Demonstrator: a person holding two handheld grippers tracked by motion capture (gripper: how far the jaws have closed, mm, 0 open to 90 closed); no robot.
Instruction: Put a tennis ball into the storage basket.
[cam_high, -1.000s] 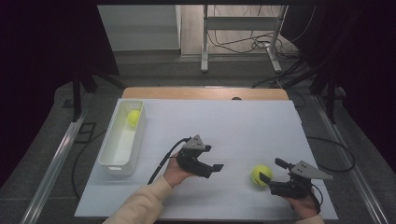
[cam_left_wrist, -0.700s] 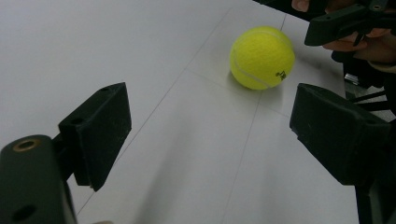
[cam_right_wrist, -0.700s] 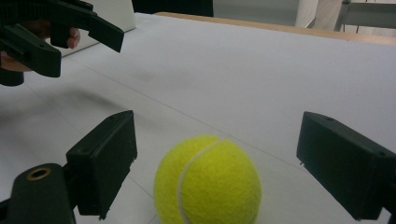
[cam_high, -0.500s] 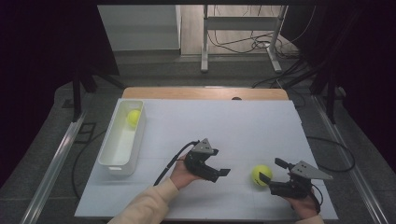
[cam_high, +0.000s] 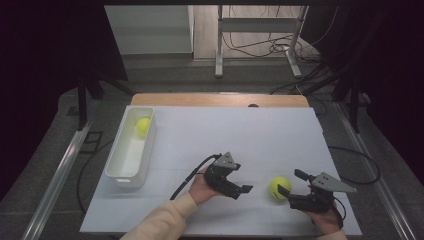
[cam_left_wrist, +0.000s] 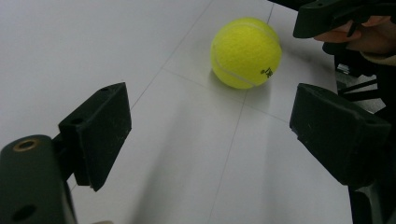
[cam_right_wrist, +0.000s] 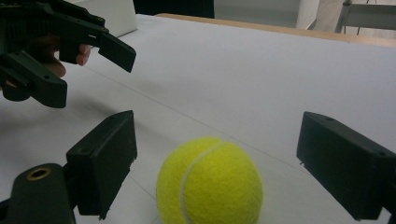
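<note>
tennis ball (cam_high: 280, 187) between grippers, bin (cam_high: 131, 150) far left

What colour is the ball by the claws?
Bright yellow tennis ball with a white seam; clearest in the left gripper view.

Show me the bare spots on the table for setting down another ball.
Free: the wide stretch between the white bin and the table's right edge, up to the wooden strip. Crowded: the near edge, where the left hand-held gripper, tennis ball and right hand-held gripper sit close together.

Dark curtains flank a grey floor (cam_high: 165, 75) with cables (cam_high: 260, 47) and a metal stand (cam_high: 257, 30)
</note>
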